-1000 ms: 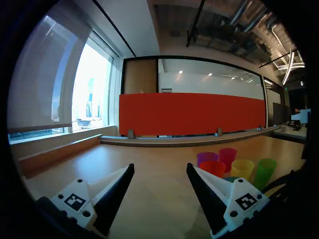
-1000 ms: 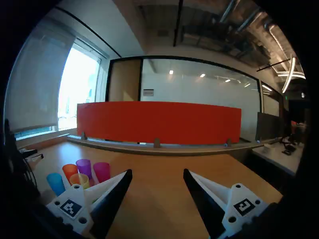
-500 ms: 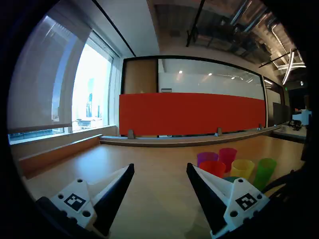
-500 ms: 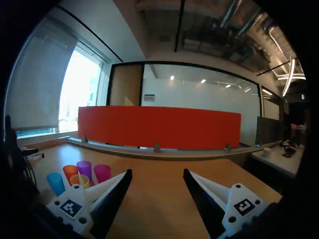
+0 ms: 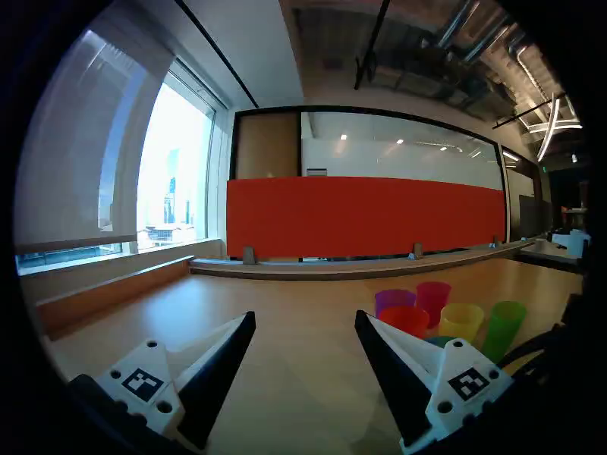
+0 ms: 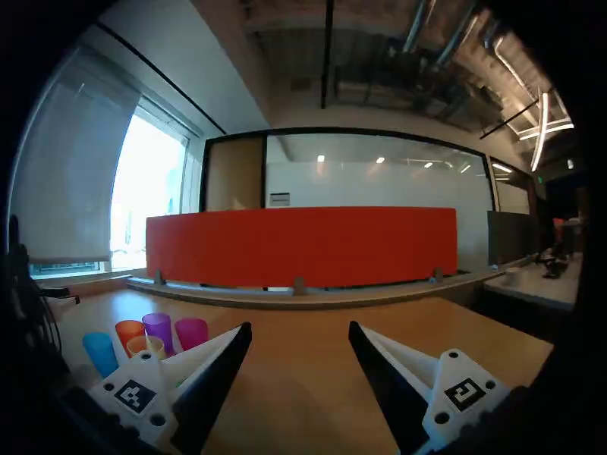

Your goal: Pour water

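**Both grippers spread above the table, cups off to the side**

Left gripper view: The left gripper (image 5: 303,315) hangs over a wooden table (image 5: 296,296) with its two fingers wide apart and nothing between them. A cluster of cups (image 5: 440,311) stands on the table, beyond and to the right of the right finger. The purple cup (image 5: 393,299) and pink cup (image 5: 433,292) are at the back. The orange cup (image 5: 404,318), yellow cup (image 5: 461,318) and green cup (image 5: 504,322) are in front, and the finger's edge covers part of the orange one. The cups stand close together and upright. A red divider (image 5: 364,216) runs along the far edge of the table, and a bright window (image 5: 171,189) is at the left.

Right gripper view: The right gripper (image 6: 300,326) is also spread, its fingers empty above the table (image 6: 394,322). Here the cups sit at the lower left, beside and partly behind the left finger. The blue cup (image 6: 100,353) is outermost, followed by the orange cup (image 6: 129,331), purple cup (image 6: 158,327) and pink cup (image 6: 191,332). The yellow cup (image 6: 146,345) is tucked in front, half hidden by the finger. The divider (image 6: 303,246) crosses the background.
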The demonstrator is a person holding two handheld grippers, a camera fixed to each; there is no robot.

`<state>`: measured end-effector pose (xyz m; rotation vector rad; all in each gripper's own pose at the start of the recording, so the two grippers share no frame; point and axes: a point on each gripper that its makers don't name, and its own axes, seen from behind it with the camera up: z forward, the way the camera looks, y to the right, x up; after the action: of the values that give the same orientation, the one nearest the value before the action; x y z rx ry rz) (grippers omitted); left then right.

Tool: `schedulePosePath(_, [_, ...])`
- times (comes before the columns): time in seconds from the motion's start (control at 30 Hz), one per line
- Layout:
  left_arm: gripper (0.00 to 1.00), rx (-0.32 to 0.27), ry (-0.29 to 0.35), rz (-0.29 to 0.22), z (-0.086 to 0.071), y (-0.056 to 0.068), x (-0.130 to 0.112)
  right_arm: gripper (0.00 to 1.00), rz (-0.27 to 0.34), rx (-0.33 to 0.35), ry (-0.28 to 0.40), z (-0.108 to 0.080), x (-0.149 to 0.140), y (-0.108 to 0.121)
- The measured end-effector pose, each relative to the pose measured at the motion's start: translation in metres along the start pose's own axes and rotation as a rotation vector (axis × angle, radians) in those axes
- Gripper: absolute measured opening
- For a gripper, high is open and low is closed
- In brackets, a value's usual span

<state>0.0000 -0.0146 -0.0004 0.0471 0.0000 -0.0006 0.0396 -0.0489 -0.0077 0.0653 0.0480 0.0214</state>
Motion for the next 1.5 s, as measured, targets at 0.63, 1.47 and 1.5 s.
schedulePosePath(0.63, [0.98, 0.000, 0.000, 0.000, 0.000, 0.001, 0.000, 0.99, -0.002, -0.069, 0.002, 0.000, -0.019, 0.045])
schedulePosePath(1.47, [0.98, 0.000, 0.000, 0.000, 0.001, 0.000, 0.000, 0.99, -0.017, -0.074, -0.044, 0.003, -0.038, 0.052])
schedulePosePath(1.5, [0.97, 0.000, 0.000, 0.000, 0.001, 0.000, 0.000, 0.99, -0.018, -0.075, -0.047, 0.003, -0.039, 0.052])
